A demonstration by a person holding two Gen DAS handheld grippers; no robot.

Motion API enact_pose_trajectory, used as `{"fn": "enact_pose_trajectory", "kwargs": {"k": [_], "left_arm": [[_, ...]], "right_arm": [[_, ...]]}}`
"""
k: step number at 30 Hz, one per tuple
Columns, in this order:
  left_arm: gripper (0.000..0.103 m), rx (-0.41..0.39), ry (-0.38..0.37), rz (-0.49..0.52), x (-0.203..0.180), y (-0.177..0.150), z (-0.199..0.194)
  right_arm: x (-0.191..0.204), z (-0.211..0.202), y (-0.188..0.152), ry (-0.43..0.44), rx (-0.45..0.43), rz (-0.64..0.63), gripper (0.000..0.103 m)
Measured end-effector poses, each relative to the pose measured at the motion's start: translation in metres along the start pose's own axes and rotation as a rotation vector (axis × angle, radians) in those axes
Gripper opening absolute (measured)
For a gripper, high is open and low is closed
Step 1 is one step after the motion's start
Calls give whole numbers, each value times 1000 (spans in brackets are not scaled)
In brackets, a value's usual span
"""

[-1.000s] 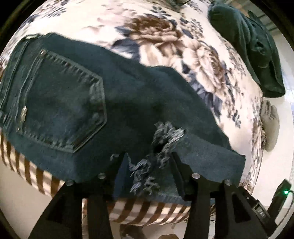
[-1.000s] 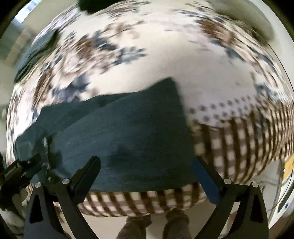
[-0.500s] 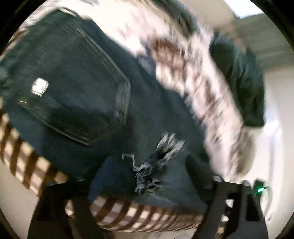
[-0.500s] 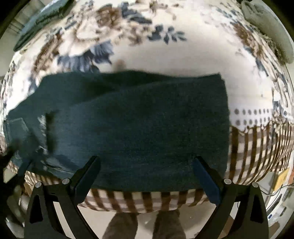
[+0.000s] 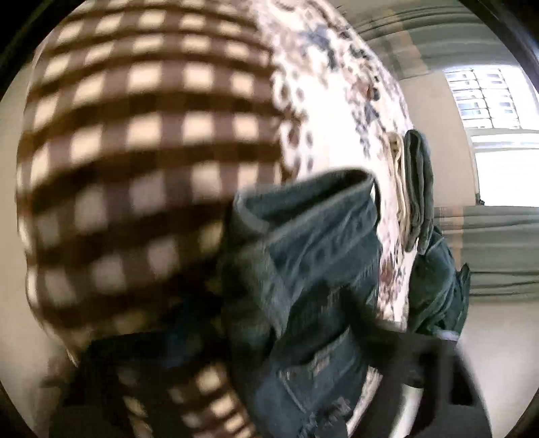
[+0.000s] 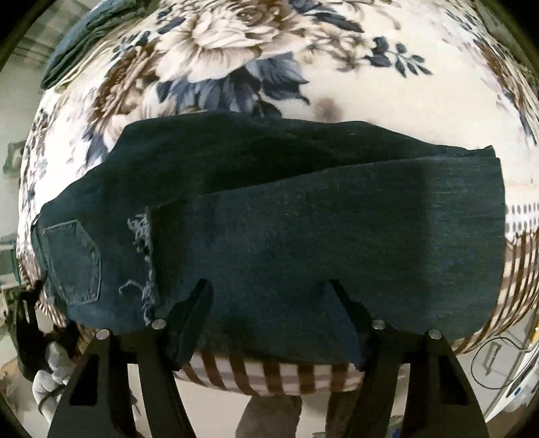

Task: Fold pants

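Dark blue jeans [image 6: 286,215] lie folded lengthwise across the near edge of a floral bedspread [image 6: 256,50], back pocket [image 6: 72,262] at the left, frayed hem [image 6: 145,256] over the seat. My right gripper [image 6: 269,286] is open, its fingers spread over the folded legs at the near edge. In the blurred left wrist view the jeans' waistband [image 5: 313,242] fills the lower middle, seen end-on. My left gripper [image 5: 286,353] is a dark blur around the denim; whether it grips is unclear. It also shows at the far left of the right wrist view [image 6: 23,323].
A brown checked bed skirt [image 5: 134,168] hangs below the bedspread edge [image 6: 269,374]. Dark green folded clothes [image 5: 417,188] lie at the bed's far end, more at the top left in the right wrist view [image 6: 84,30]. A bright window [image 5: 498,148] and cables [image 6: 498,353] are at the right.
The left gripper has swung from the frayed hem to the waistband end and now looks along the bed. The right gripper has drawn back and its fingers have narrowed.
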State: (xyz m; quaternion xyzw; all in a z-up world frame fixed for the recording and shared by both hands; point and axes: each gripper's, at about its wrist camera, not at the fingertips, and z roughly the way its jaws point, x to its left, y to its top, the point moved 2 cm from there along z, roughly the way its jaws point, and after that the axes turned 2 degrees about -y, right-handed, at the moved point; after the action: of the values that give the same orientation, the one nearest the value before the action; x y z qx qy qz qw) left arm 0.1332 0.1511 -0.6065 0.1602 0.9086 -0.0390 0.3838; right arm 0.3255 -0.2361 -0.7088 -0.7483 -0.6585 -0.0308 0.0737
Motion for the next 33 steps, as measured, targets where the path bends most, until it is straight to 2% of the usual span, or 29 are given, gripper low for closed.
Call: {"fn": "enact_pose_trajectory", "kwargs": {"k": [3, 5, 8, 10, 13, 17, 21, 22, 23, 24, 26, 28, 33], "left_arm": [[35, -13, 74, 61, -14, -3, -3], [28, -28, 114, 120, -23, -9, -8], [25, -43, 134, 164, -26, -11, -21], [26, -19, 161, 123, -26, -9, -23], [25, 1, 145, 77, -21, -2, -22], [23, -7, 137, 128, -33, -5, -30], [24, -4, 99, 76, -20, 0, -23], [25, 3, 60, 42, -9, 3, -15], [31, 14, 42, 21, -2, 5, -8], [33, 35, 10, -16, 9, 8, 1], [40, 67, -78, -81, 26, 14, 16], [46, 68, -123, -91, 28, 18, 21], [55, 41, -69, -33, 7, 17, 26]], "right_arm": [[3, 6, 1, -12, 7, 17, 71], [4, 9, 3, -27, 24, 14, 71], [10, 16, 6, -47, 42, 8, 71], [13, 19, 7, -60, 51, 3, 71], [15, 20, 7, -57, 49, 24, 71], [21, 22, 12, -58, 43, 32, 71], [24, 25, 11, -57, 44, 26, 72], [24, 26, 10, -55, 44, 27, 72], [22, 26, 10, -50, 43, 29, 73], [21, 26, 10, -44, 43, 33, 73], [20, 30, 14, -32, 41, 38, 73], [18, 30, 15, -22, 40, 37, 73], [8, 25, 13, 8, 15, 44, 72]]}}
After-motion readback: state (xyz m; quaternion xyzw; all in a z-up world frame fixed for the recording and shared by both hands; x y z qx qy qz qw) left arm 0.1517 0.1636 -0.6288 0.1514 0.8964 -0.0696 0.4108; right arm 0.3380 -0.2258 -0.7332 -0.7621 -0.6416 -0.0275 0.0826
